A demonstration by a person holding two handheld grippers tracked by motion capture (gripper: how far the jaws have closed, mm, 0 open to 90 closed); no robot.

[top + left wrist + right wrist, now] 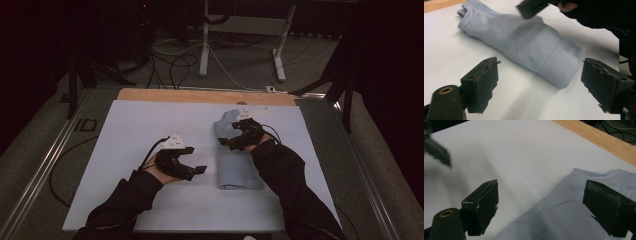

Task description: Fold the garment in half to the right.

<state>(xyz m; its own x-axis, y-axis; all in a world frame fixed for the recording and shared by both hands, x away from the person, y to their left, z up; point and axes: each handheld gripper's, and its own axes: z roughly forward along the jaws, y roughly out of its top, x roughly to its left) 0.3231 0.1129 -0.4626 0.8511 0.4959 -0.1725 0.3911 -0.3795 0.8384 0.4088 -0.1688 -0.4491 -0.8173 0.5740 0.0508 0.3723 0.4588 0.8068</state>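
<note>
- The folded pale blue garment [239, 157] lay on the white sheet [150, 130] of the counter [200, 95], toward its right side, the neck end farthest from the person.
- The right claw [239, 136] hovered over the far half of the garment, its jaws spread and holding nothing.
- The left claw [192, 170] stood just beside the garment's left edge, apart from it, also spread and empty.
- I judged that a careless pinch could take only the top layer, and then the fold would open.
- Dragging could also pull the cloth sideways and wrinkle it.
</note>
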